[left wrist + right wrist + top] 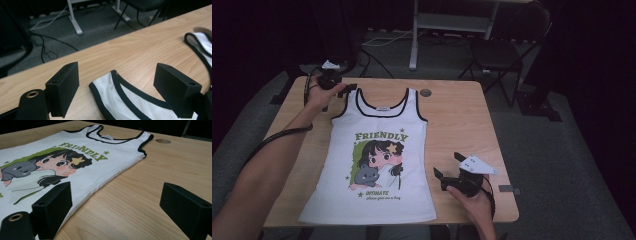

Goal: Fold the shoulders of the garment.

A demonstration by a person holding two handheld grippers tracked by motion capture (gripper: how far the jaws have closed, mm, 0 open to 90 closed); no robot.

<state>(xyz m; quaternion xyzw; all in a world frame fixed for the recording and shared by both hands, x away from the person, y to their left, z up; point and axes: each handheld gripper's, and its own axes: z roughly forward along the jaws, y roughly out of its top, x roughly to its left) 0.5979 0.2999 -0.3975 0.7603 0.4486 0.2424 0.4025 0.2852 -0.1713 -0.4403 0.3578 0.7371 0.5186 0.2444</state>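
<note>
A white tank top (377, 160) with black trim and a green "FRIENDLY" cartoon print lies flat, face up, on the wooden table (457, 120). My left gripper (343, 91) is open at the top's left shoulder strap (112, 85), which lies between the jaws without being clamped. My right gripper (447, 165) is open just right of the top's lower right side; its jaws straddle the garment's side edge (105, 185) and bare wood. The print (50, 167) shows up close in the right gripper view.
A round cable hole (426, 92) sits in the table near the far edge, right of the top. A folding chair (502, 50) and a white desk leg (414, 40) stand beyond the table. Cables (45, 47) lie on the grey floor.
</note>
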